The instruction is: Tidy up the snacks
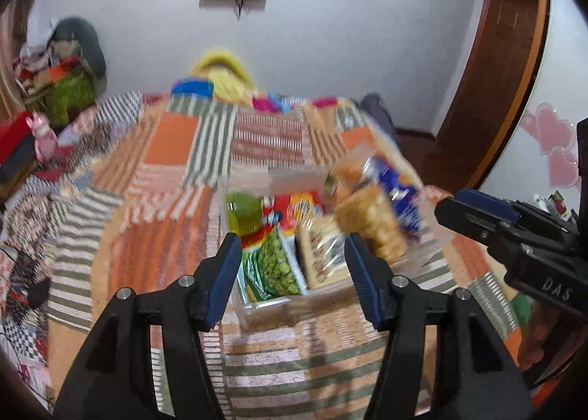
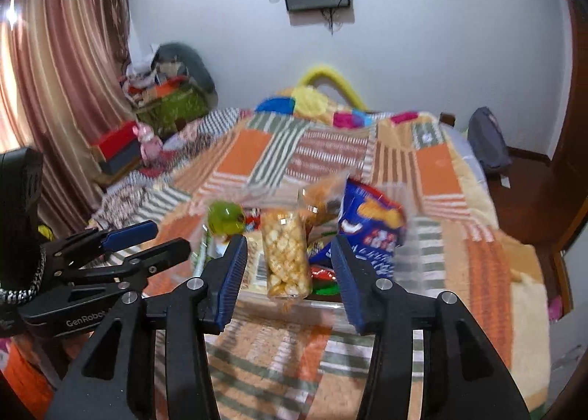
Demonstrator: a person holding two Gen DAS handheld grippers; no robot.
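A clear plastic bin (image 1: pixel 294 304) full of snacks sits on the patchwork bed. It holds a green pea packet (image 1: pixel 277 265), a tan cracker pack (image 1: pixel 323 254), a green cup (image 1: pixel 242 212), a clear bag of puffed snacks (image 1: pixel 371 221) and a blue chip bag (image 1: pixel 398 192). My left gripper (image 1: pixel 292 273) is open and empty just in front of the bin. My right gripper (image 2: pixel 288 273) is open and empty; the puffed snack bag (image 2: pixel 286 254) stands between its fingers, untouched, beside the blue bag (image 2: pixel 371 232). The right gripper also shows in the left wrist view (image 1: pixel 477 214).
The bed's patchwork cover (image 1: pixel 176 170) spreads all around the bin. Colourful pillows (image 1: pixel 220 82) lie at the head. A cluttered pile and red box (image 2: pixel 121 148) stand at the left, a grey backpack (image 2: pixel 487 144) on the floor at the right, and a wooden door frame (image 1: pixel 492 89).
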